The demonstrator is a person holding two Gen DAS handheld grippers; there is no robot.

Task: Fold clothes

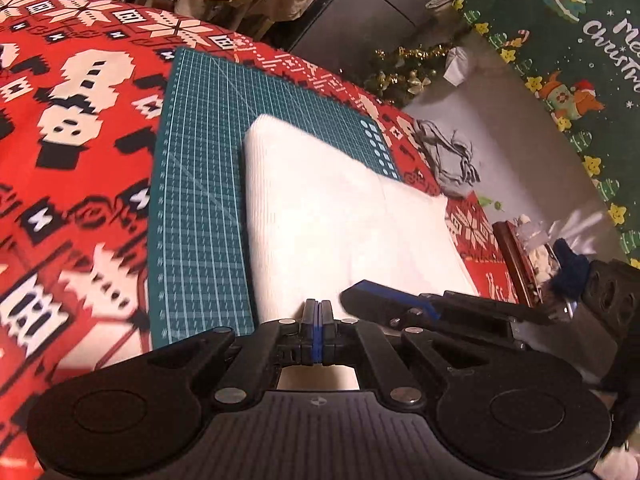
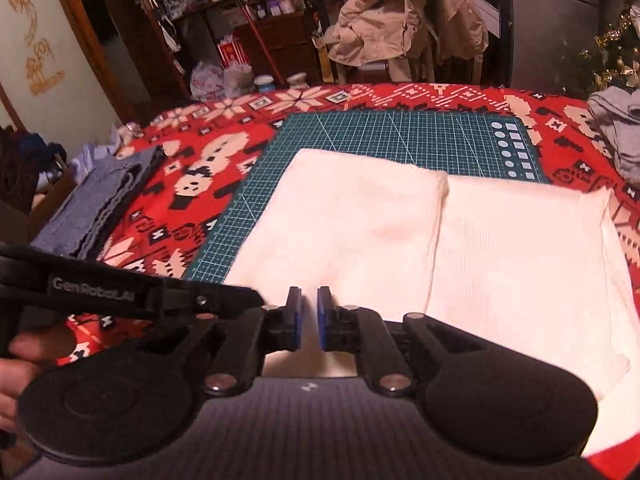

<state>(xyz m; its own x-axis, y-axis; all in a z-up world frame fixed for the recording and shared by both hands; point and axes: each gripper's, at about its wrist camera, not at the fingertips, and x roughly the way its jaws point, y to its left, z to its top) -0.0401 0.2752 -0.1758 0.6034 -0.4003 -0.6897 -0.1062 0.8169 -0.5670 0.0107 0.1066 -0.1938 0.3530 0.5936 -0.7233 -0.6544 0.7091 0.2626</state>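
Observation:
A white ribbed garment [image 2: 420, 232] lies folded flat on a green cutting mat [image 2: 400, 128], with a fold seam down its middle; it also shows in the left wrist view [image 1: 332, 220] on the mat [image 1: 200, 200]. My left gripper [image 1: 317, 312] is shut with nothing between its pads, just above the garment's near edge. My right gripper [image 2: 309, 308] has its pads a small gap apart and empty, above the garment's near edge. The right gripper's finger [image 1: 384, 300] shows beside my left one.
A red patterned tablecloth [image 2: 192, 184] covers the table. A folded blue-grey stack [image 2: 100, 208] lies at the left, grey clothes [image 2: 616, 128] at the right. A chair with a beige coat [image 2: 400, 20] stands behind. A green Christmas rug [image 1: 568, 60] lies on the floor.

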